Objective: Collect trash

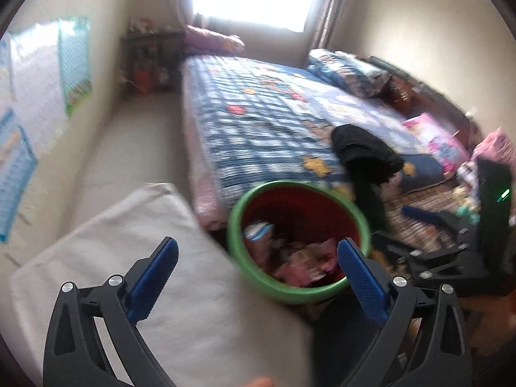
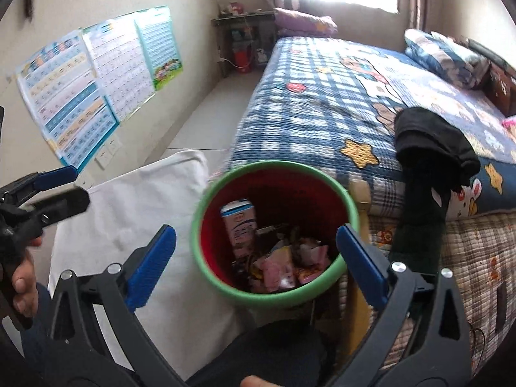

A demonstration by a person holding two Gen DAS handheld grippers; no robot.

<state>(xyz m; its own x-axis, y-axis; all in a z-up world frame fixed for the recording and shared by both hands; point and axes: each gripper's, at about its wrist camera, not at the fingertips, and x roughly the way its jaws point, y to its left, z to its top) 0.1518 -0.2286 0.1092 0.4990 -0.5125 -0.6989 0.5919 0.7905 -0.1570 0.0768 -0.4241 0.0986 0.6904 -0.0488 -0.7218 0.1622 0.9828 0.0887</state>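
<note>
Blue-padded fingers fill the bottom of both views: the right gripper (image 2: 256,253) hangs with its jaws spread wide and nothing between them, and the left gripper (image 1: 258,264) is just as wide open and just as empty.

Straight ahead of both sits the trash bin (image 2: 206,248), red inside with a green rim, standing on the floor at the foot corner of the bed (image 2: 322,103). From the right wrist view its mouth lies almost exactly between the two fingertips and a little beyond them; from the left wrist view it sits toward the right finger. Inside it lie a small carton (image 2: 240,225), standing on end against the wall, and a heap of pink and yellow wrappers (image 2: 283,266). Judging by that load, collecting is well along, and both tongs look poised above the bin as if between drops.

Beside the bin, to its left, lies a white cushion (image 2: 129,213). A black garment (image 2: 432,142) hangs over the bed's near edge, right of the bin. Study charts (image 2: 90,80) cover the left wall. Whether more litter remains on the bed I cannot tell, the left view being blurred.
</note>
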